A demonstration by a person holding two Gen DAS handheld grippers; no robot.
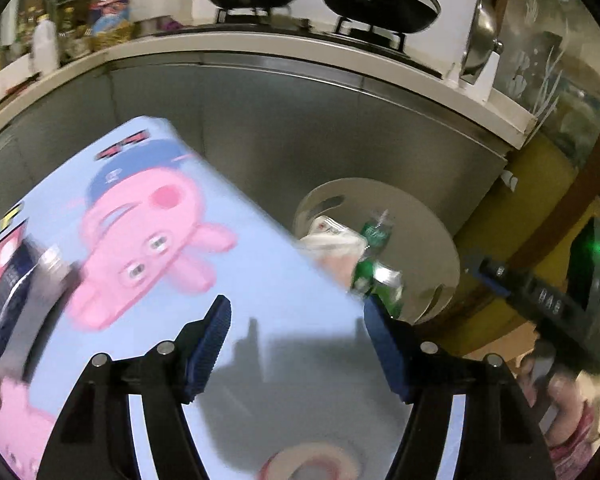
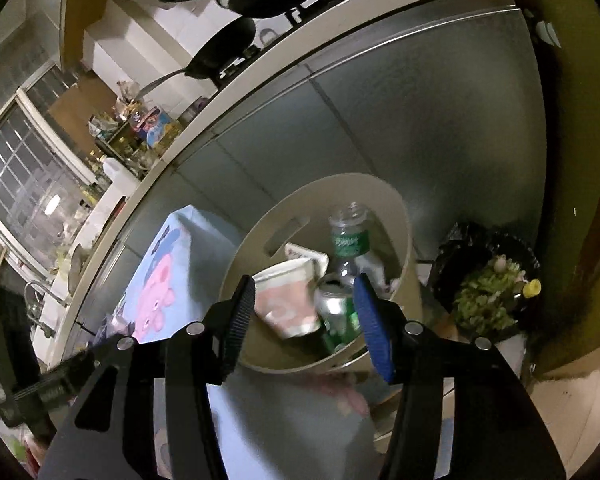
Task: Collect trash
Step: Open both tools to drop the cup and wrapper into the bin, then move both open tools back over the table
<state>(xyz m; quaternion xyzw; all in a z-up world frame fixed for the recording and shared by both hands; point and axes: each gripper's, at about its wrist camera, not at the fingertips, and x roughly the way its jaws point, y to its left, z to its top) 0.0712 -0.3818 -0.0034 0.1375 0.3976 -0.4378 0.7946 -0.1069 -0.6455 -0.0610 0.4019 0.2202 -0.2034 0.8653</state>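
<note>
The beige bin stands at the foot of the steel cabinet, just beside the light-blue cartoon-print table. In the bin lie a clear bottle with a green label, a green can, a paper cup and a small carton. Right of the bin, a black-lined bin holds green scraps. The left tool hangs spread over the table, pinching nothing. The right tool hangs spread above the bin, empty.
</note>
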